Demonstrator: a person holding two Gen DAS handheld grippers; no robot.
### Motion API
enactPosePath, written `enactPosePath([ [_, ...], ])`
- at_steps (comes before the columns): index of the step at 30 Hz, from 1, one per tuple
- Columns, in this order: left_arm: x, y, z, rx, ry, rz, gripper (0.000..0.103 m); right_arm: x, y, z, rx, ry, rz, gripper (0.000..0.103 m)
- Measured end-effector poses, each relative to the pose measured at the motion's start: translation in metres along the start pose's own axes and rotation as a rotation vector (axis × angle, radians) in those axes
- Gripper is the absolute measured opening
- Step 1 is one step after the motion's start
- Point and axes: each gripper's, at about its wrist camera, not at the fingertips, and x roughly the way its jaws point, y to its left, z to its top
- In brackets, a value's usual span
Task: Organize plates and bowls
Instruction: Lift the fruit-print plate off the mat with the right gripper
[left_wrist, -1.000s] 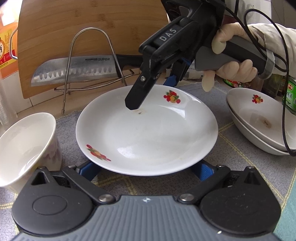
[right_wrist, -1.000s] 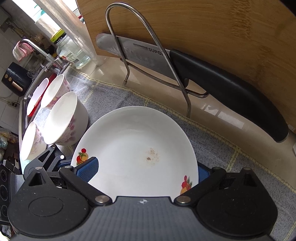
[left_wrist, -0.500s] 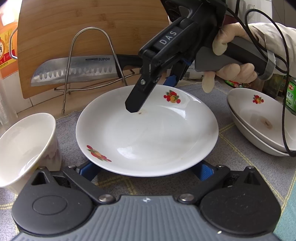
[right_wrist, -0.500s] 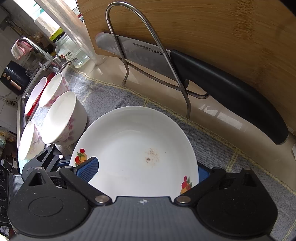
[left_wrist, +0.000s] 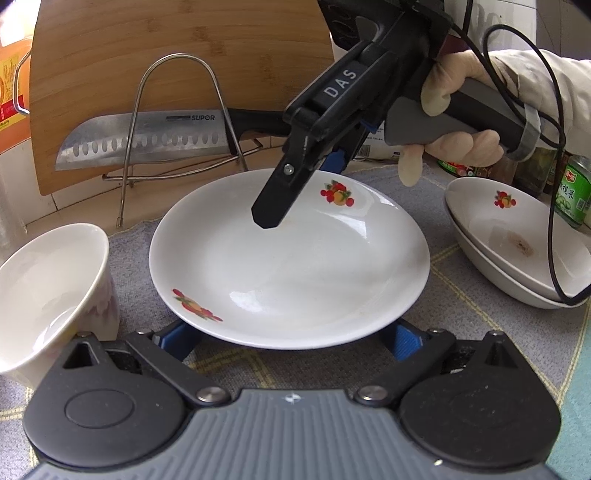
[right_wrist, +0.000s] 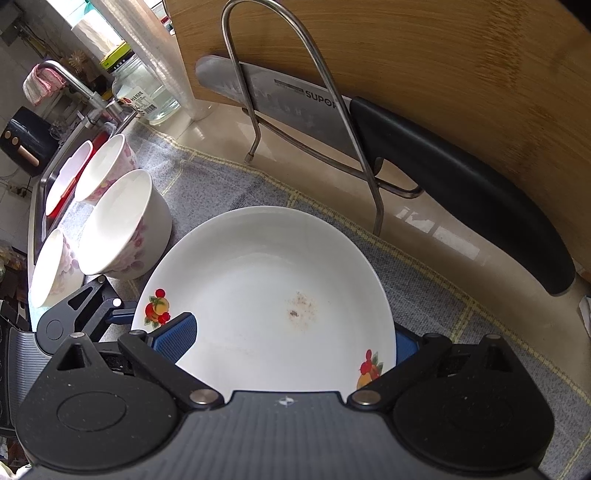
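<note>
plate on bench mat, between both claws | left claw wide, closing, rim between pads, not gripped | right claw wide, straddling far rim | done: two plates stacked right | left: this plate, bowls

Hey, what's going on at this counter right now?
A person is working on a white fruit-print plate on the grey mat with two handheld grippers. The left gripper is at the near rim, its fingers closing at either side of it. The right gripper straddles the far rim, fingers apart. Two similar plates sit stacked nearby, and bowls stand alongside.
</note>
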Motion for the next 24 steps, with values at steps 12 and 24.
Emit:
enactPosePath([
  [12, -0.002, -0.005, 0.002, 0.015, 0.001, 0.007, 0.100, -0.012, 0.007, -0.003, -0.028, -0.014, -0.010, 0.103],
  [24, -0.018, -0.004, 0.004, 0.017, -0.016, 0.010, 0.100, -0.022, 0.018, -0.005, -0.037, -0.022, -0.019, 0.103],
])
